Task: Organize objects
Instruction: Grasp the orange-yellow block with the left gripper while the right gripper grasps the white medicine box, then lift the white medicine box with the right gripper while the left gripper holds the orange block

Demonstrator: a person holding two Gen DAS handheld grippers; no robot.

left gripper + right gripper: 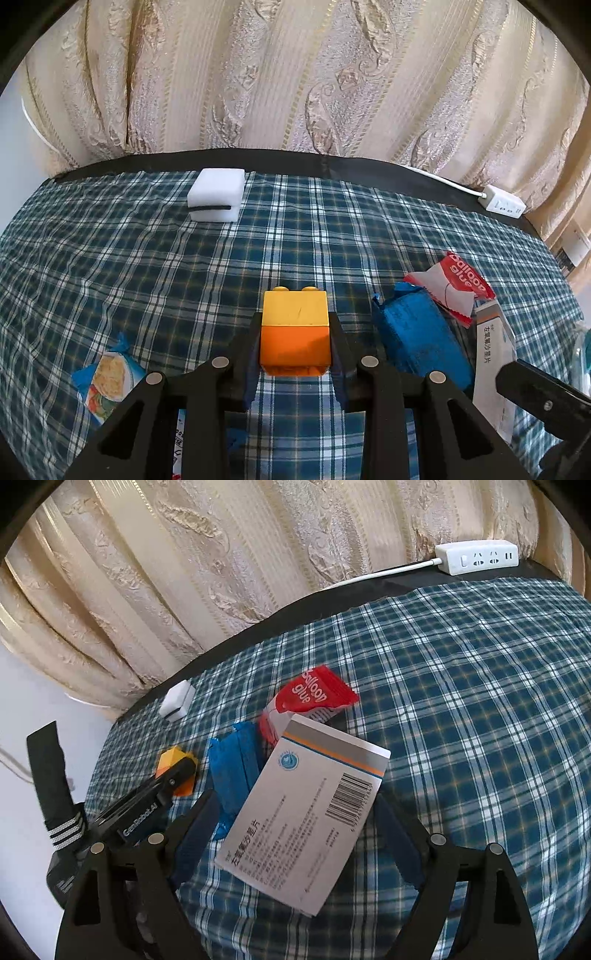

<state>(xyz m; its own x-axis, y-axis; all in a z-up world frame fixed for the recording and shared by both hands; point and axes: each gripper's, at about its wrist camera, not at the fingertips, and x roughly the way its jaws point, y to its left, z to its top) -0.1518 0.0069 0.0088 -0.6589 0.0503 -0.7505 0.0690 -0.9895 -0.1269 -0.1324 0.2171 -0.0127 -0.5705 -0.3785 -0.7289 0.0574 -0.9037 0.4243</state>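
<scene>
Orange-yellow block is pinched in my left hand-held gripper, low over the plaid worktop, beside the blue packet, likely for grouping. Right hand-held gripper is spread around the box; only its view shows the barcode.

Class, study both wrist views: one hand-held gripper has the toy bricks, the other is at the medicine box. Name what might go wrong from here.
1. The left hand-held gripper grips only the lower orange brick; the yellow brick on top might pop off.
2. The right hand-held gripper is open around the medicine box, which overlaps the blue packet and touches the glue sachet; lifting may drag them.
</scene>
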